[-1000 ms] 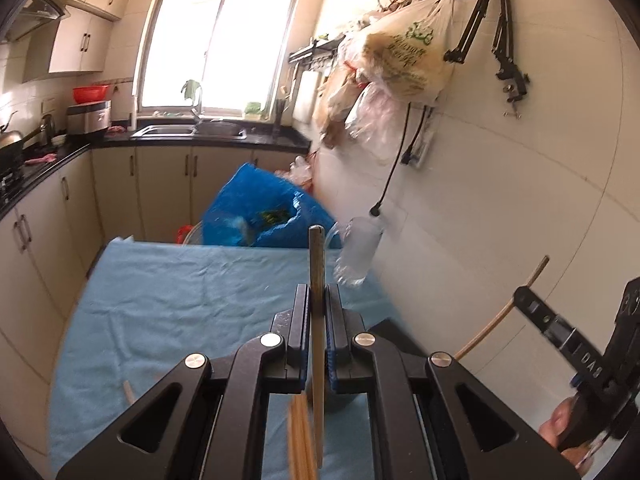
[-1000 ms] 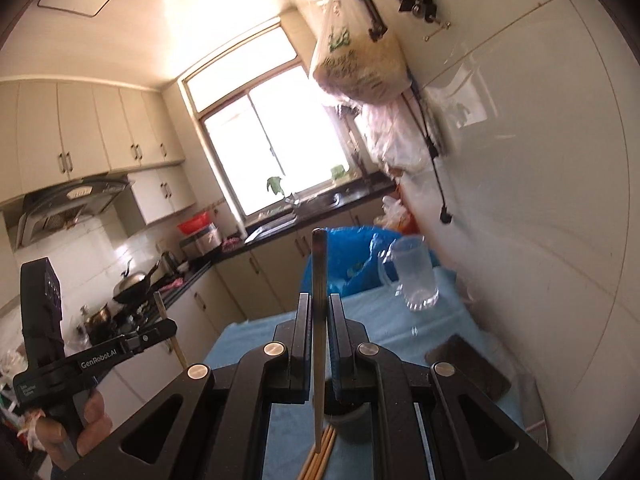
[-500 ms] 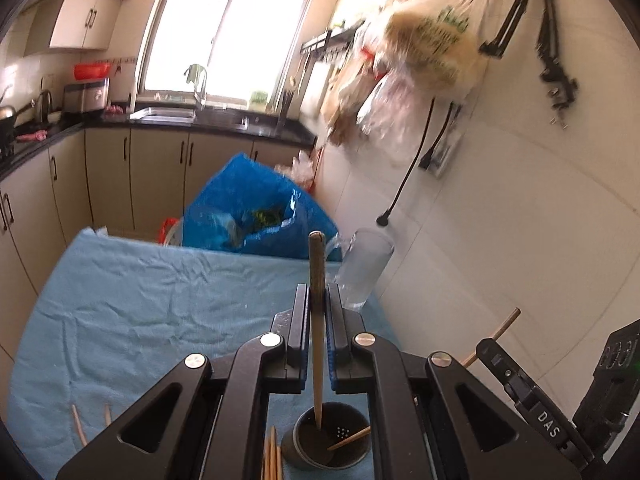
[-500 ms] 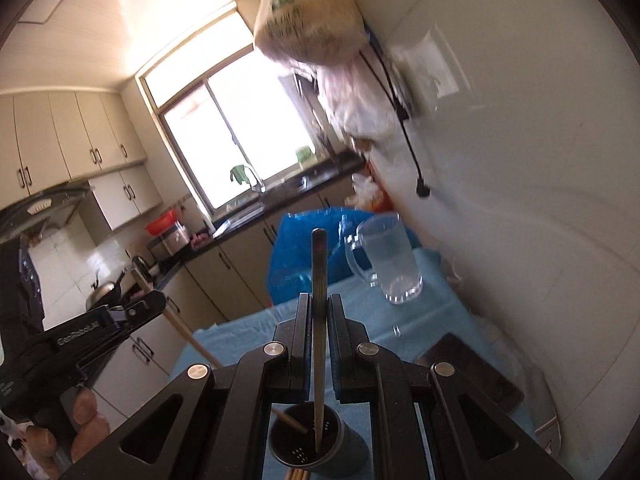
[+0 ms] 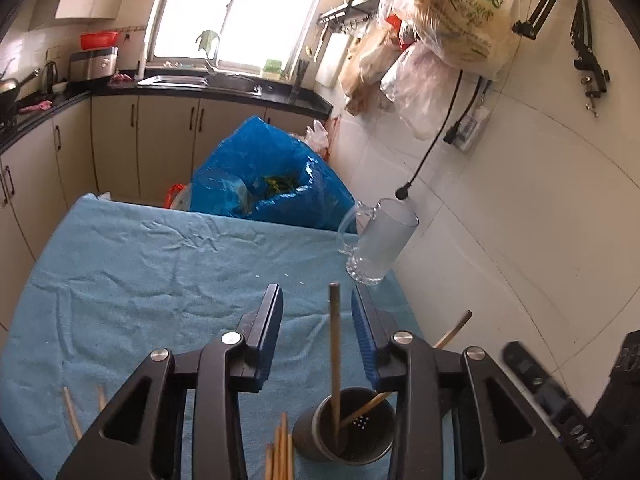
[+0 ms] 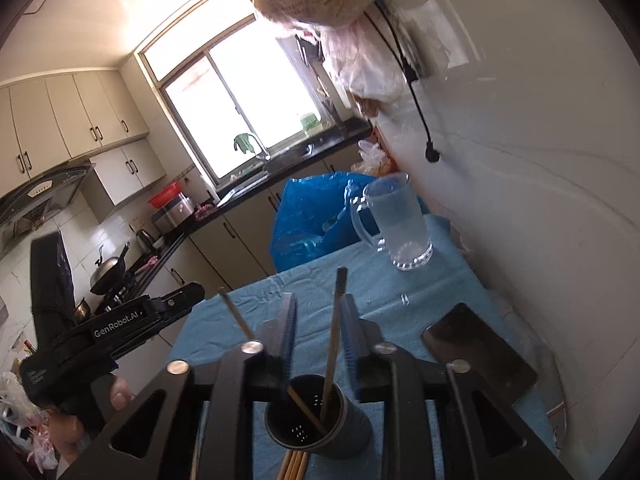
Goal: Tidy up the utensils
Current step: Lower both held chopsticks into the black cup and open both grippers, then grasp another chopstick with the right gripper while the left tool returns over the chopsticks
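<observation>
A dark perforated utensil cup point(image 5: 347, 428) point(image 6: 316, 420) stands on the blue cloth, close below both grippers. Two wooden chopsticks stand in it: one point(image 5: 335, 360) point(image 6: 333, 332) nearly upright, one point(image 5: 416, 368) point(image 6: 256, 340) leaning. My left gripper point(image 5: 318, 312) is open above the cup, its jaws apart on either side of the upright chopstick and clear of it. My right gripper point(image 6: 318, 316) is open too, with that chopstick resting near its right finger. Loose chopsticks point(image 5: 280, 452) point(image 6: 294, 464) lie beside the cup, and two more point(image 5: 74, 412) at the left.
A glass mug point(image 5: 378, 248) point(image 6: 394, 224) stands by the tiled wall at the table's far right. A blue plastic bag point(image 5: 264, 180) sits behind the table. A dark phone point(image 6: 478, 350) lies on the cloth at right. Plastic bags hang on the wall above.
Both grippers came down over the cup with one chopstick each, then opened. Both chopsticks now stand free in the cup.
</observation>
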Demonstrator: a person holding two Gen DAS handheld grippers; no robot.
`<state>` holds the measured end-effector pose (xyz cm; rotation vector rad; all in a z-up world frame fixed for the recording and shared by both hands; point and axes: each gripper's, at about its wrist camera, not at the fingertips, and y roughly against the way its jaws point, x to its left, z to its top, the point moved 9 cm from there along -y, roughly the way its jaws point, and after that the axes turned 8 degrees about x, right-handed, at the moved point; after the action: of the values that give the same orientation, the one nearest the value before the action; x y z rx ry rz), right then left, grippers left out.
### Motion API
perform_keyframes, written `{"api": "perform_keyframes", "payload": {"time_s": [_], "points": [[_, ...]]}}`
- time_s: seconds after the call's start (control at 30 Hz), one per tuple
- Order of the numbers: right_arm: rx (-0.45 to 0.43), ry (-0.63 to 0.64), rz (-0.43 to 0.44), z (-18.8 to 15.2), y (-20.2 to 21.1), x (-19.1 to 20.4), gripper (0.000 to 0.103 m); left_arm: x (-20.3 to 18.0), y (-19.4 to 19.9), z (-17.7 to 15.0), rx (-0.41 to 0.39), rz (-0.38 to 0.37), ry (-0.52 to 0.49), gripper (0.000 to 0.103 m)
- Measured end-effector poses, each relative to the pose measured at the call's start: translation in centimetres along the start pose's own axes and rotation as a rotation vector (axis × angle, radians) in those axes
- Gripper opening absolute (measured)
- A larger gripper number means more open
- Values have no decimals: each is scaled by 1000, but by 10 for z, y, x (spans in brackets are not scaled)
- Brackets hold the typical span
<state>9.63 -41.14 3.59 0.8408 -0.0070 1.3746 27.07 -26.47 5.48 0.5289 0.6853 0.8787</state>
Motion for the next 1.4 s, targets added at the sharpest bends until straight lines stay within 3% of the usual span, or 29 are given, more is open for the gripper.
{"api": "perform_keyframes", "payload": {"time_s": [0.13, 0.2, 0.3, 0.53, 0.73, 0.83, 0.9, 0.93, 1.07, 1.2, 1.4], "points": [[-48, 28, 1, -1, 35, 4, 32, 2, 31, -9, -22, -24, -15, 36], [-84, 53, -12, -10, 56, 4, 62, 6, 48, -23, -34, -16, -33, 44], [-103, 78, -24, -32, 74, 4, 80, 19, 68, -54, -34, 8, -50, 52], [112, 237, 23, -117, 48, 31, 79, 81, 74, -138, 98, 78, 8, 53], [314, 171, 92, -152, -1, 40, 72, 157, 78, -180, 152, 191, 117, 53], [447, 128, 91, -174, -33, 41, 58, 184, 80, -194, 171, 191, 172, 53], [542, 158, 34, -198, -60, 44, 32, 194, 80, -201, 178, 185, 186, 53], [575, 160, 15, -206, -71, 44, 28, 196, 80, -203, 181, 183, 185, 53], [602, 186, -114, -221, -104, 36, 15, 201, 85, -207, 175, 171, 184, 53], [608, 239, -156, -222, -122, 42, 14, 209, 89, -210, 172, 166, 198, 53], [648, 403, -99, -238, -128, 77, 14, 216, 86, -213, 177, 158, 223, 53]]}}
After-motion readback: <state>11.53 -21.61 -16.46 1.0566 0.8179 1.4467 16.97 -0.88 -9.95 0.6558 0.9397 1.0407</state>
